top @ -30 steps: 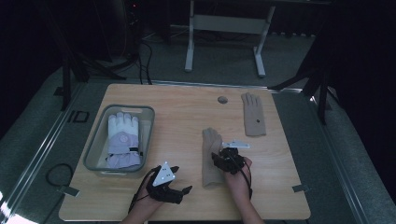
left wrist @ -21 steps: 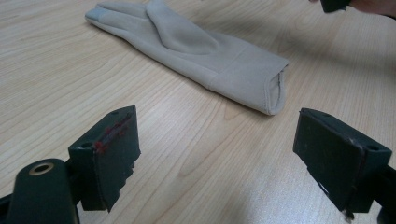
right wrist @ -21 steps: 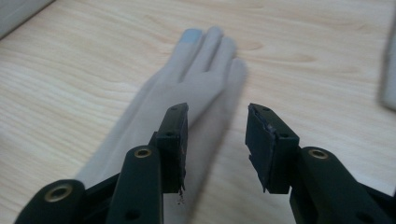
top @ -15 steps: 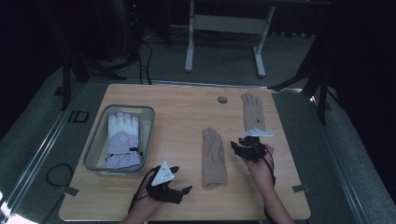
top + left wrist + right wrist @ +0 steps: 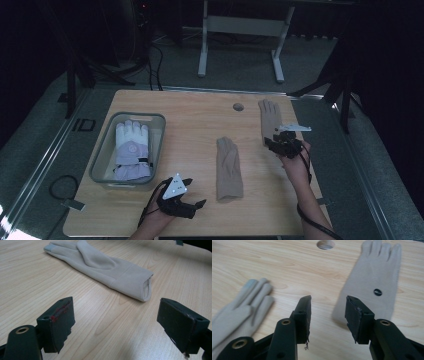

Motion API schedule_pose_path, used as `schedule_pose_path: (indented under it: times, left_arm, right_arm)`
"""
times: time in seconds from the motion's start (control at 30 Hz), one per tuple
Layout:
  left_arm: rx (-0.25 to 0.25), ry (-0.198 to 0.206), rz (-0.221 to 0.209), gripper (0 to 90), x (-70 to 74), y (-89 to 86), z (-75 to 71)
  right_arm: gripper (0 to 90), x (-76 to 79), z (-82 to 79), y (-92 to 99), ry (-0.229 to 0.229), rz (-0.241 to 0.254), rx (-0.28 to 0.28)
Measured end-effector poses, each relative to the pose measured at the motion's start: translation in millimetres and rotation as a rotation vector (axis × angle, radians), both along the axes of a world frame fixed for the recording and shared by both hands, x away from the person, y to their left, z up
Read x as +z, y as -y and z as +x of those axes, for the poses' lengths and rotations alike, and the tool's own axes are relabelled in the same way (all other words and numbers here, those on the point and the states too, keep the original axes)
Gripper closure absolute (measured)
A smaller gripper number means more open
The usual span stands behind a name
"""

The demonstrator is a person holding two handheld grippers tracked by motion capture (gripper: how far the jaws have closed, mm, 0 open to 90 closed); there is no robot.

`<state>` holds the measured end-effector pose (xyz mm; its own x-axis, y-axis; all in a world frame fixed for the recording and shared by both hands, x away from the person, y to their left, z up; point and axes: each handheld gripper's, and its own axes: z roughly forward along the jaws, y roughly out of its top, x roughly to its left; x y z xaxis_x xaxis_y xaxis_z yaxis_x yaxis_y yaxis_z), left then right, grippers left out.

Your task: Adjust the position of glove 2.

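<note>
Two beige gloves lie flat on the wooden table. One beige glove (image 5: 229, 167) (image 5: 105, 267) (image 5: 242, 310) is mid-table, and the other beige glove (image 5: 270, 117) (image 5: 374, 277), with a small black dot, is at the far right. My right gripper (image 5: 273, 140) (image 5: 328, 302) hovers just short of the far glove's cuff. Its jaws have just been opening, with only bare table between them. My left gripper (image 5: 196, 192) (image 5: 117, 312) rests near the front edge. It is open and points at the mid-table glove's cuff from a short distance.
A clear bin (image 5: 99, 161) at the left holds a white and lavender glove (image 5: 131, 150). A round hole (image 5: 238, 106) (image 5: 325, 243) sits in the table near the far edge. A metal stand (image 5: 240, 25) is on the floor beyond the table.
My right gripper has left the mid-table glove and moved right and farther away, to the cuff of the far right glove. Its jaws stand wider. The left gripper has kept still.
</note>
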<state>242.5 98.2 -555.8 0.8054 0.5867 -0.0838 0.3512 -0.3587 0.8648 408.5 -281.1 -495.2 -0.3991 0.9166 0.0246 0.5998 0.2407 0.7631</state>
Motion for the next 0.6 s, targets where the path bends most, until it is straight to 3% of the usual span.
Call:
schedule_pose_path:
  times: [0.13, 0.33, 0.6]
  left_arm:
    - [0.000, -0.002, -0.001, 14.6, -0.1, 0.1, -0.3]
    - [-0.001, -0.003, -0.002, 14.6, -0.4, 0.6, -0.4]
    - [-0.003, -0.009, -0.008, 14.5, -0.8, 0.6, -0.6]
  right_arm:
    - [54.0, 0.8, 14.4, 6.4, -0.004, -0.026, -0.023]
    - [54.1, 1.4, 33.5, 14.3, 0.005, -0.022, -0.058]
    - [53.3, -9.4, 62.5, 20.5, -0.016, -0.033, -0.084]
